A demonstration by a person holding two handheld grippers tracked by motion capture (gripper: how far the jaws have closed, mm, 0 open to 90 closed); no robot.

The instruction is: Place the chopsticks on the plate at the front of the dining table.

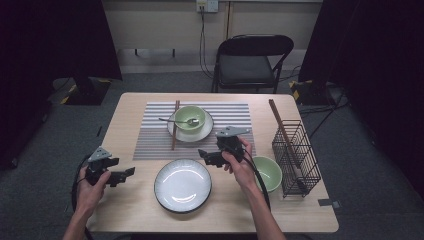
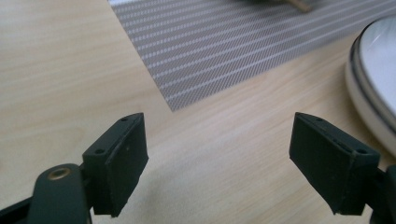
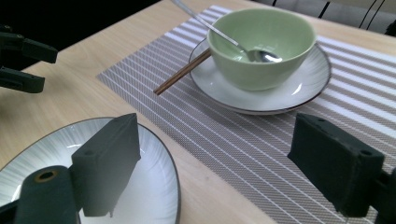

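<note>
At the lower middle of the high view the empty plate [image 1: 182, 185] sits between both hands. The right gripper [image 1: 206, 156] hovers by its upper right rim, jaws wide; the left gripper [image 1: 126, 175], lower left, also gapes. The right gripper view reveals a spoon [image 3: 243, 46] inside the green bowl [image 3: 261, 42]

Two green bowls [image 1: 190, 118], two plates [image 1: 182, 185], one spoon [image 1: 176, 120], one wire rack [image 1: 296, 158].

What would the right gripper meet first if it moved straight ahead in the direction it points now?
Probably the striped placemat, which lies between the open jaws of the right gripper. Farther along that line stands the green bowl with a spoon, on its white plate. Depth is hard to judge.
</note>
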